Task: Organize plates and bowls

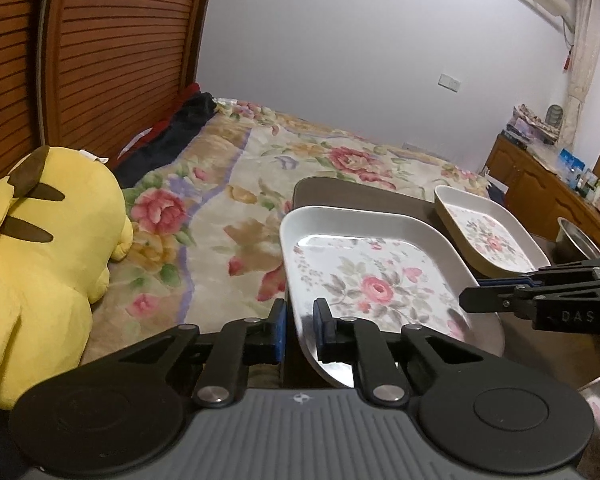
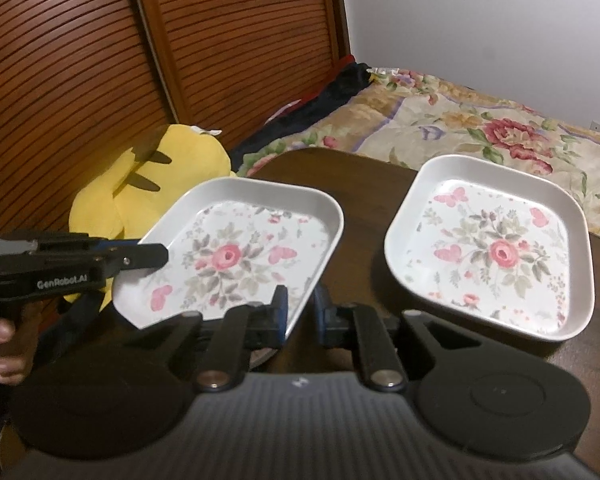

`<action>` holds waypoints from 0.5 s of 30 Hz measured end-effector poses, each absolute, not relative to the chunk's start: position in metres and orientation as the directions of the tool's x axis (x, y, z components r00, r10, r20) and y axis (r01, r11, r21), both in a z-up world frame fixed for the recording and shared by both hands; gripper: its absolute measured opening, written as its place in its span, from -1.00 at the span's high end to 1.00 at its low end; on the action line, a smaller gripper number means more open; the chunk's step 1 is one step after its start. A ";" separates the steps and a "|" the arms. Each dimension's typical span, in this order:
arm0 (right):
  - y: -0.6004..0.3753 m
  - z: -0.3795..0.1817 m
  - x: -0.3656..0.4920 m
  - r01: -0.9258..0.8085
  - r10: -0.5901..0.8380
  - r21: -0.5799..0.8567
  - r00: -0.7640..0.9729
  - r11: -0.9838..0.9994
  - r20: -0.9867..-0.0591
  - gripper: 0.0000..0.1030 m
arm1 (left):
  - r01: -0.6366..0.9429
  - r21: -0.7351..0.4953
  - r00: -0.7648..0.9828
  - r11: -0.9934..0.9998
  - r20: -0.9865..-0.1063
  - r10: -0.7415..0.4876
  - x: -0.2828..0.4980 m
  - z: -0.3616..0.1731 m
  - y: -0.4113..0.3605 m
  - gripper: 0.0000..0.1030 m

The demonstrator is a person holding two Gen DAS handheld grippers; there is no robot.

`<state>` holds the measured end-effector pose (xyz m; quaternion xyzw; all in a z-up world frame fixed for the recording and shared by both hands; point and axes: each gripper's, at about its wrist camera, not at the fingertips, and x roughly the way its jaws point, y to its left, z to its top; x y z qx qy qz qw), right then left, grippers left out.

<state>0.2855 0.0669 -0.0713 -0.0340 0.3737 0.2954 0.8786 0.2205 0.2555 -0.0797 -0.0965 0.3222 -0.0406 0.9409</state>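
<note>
A square white plate with a rose print (image 1: 372, 280) (image 2: 236, 256) hangs tilted above the dark brown table (image 1: 340, 192) (image 2: 360, 184), held from two sides. My left gripper (image 1: 300, 324) (image 2: 160, 256) is shut on its near-left rim. My right gripper (image 2: 300, 312) (image 1: 468, 298) is shut on the opposite edge. A second matching plate (image 1: 488, 236) (image 2: 492, 248) lies flat on the table to the right, apart from the held one. A metal bowl (image 1: 576, 240) shows at the far right of the left wrist view, partly hidden behind the right gripper.
A yellow plush toy (image 1: 40, 260) (image 2: 172, 168) sits left of the table on a bed with a floral blanket (image 1: 240, 168). A slatted wooden headboard (image 2: 100, 60) stands behind. A cluttered wooden dresser (image 1: 540, 184) is at far right. A hand (image 2: 0, 340) holds the left gripper.
</note>
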 end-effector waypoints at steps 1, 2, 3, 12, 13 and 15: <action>0.067 -0.072 0.286 -0.545 0.496 0.166 0.542 0.822 -0.679 0.72 | 0.013 -0.205 0.790 0.979 -0.598 -0.136 0.220 -0.080 0.255 0.69; 0.067 -0.072 0.286 -0.547 0.499 0.170 0.537 0.820 -0.680 0.72 | 0.010 -0.205 0.789 0.979 -0.599 -0.134 0.220 -0.079 0.255 0.71; 0.066 -0.073 0.285 -0.549 0.501 0.171 0.535 0.818 -0.680 0.72 | 0.007 -0.203 0.789 0.979 -0.601 -0.131 0.220 -0.079 0.255 0.80; 0.055 -0.061 0.277 -0.541 0.525 0.207 0.538 0.815 -0.659 0.78 | -0.001 -0.207 0.791 0.978 -0.599 -0.126 0.203 -0.065 0.248 0.83; 0.052 -0.058 0.274 -0.541 0.527 0.207 0.544 0.815 -0.653 0.78 | 0.001 -0.202 0.795 0.979 -0.593 -0.124 0.200 -0.061 0.246 0.83; 0.047 -0.051 0.267 -0.544 0.533 0.206 0.555 0.813 -0.638 0.78 | 0.007 -0.190 0.805 0.982 -0.582 -0.118 0.194 -0.053 0.240 0.83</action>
